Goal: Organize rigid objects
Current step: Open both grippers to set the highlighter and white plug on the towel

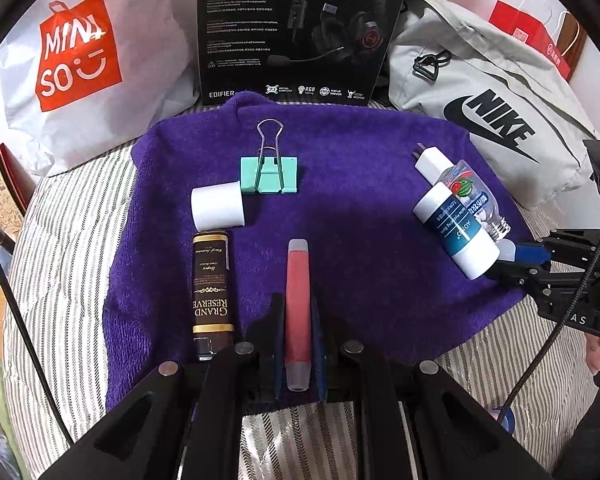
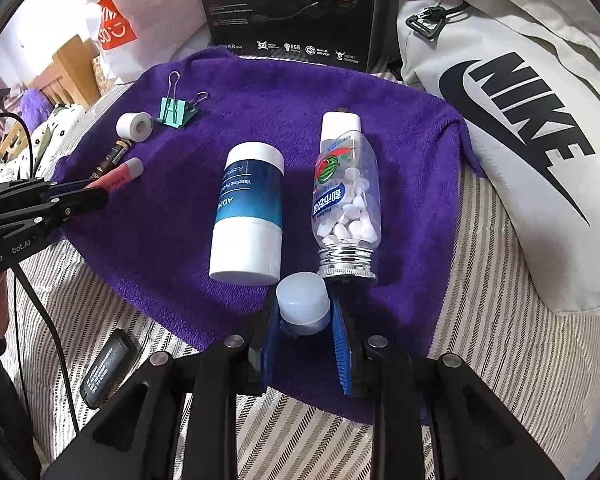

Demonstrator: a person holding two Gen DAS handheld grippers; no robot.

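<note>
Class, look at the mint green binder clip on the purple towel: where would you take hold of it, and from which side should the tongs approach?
Grip the binder clip across its flat green body, coming down from above. It lies flat with one wire handle pointing toward the headset box, and the thin wire loops offer little to pinch. Stay clear of the white tape roll close at its left.
</note>
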